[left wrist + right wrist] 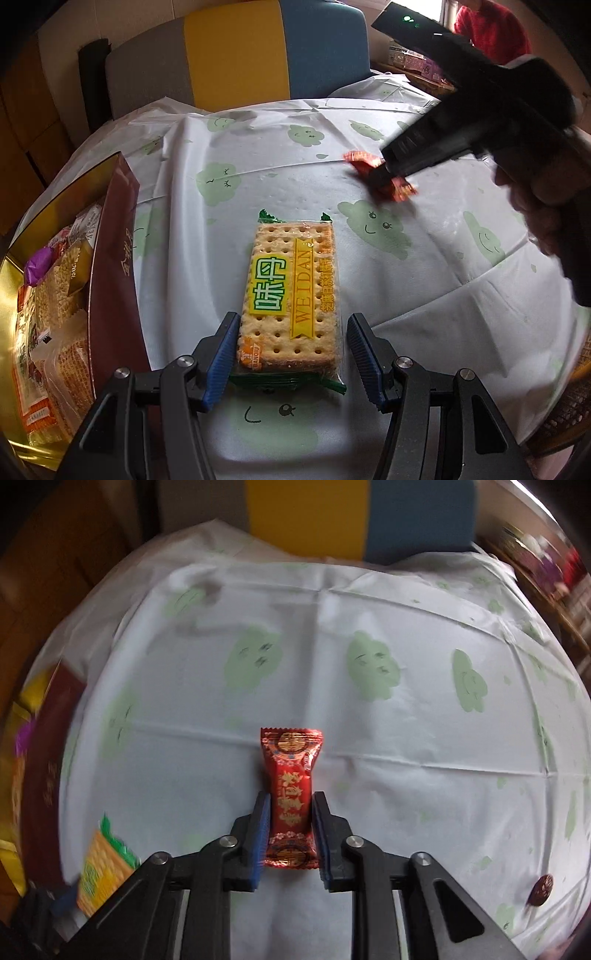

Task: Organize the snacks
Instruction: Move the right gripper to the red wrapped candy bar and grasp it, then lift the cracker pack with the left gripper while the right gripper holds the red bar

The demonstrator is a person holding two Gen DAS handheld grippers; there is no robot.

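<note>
Cracker packet (290, 295): clear wrapper with green ends and yellow label, lying flat on the tablecloth (424, 280), its near end set between the fingers of the left gripper (290, 354); the fingers stand apart, the left pad at or just beside the wrapper edge, the right one clear of it, so the packet is judged not yet gripped. Red candy (291, 797): foil-wrapped, gold print, clamped lengthwise between the closed-in fingers of the right gripper (290, 834); whether it rests on the cloth or is lifted just off it cannot be told, and the blur in the right wrist view suggests motion. Box (110, 266): dark red outside, gold inside, standing at the left edge of the table just beside the cracker packet; several packets are seen stored in it already, among them cracker-type packs and a purple wrapper (38, 264). A small dark round item (541, 884), possibly another sweet, lies well apart at the right of the cloth. Progress judged: well along, with most goods boxed; outstanding are the packet, the candy in hand, and possibly the round item.
</note>
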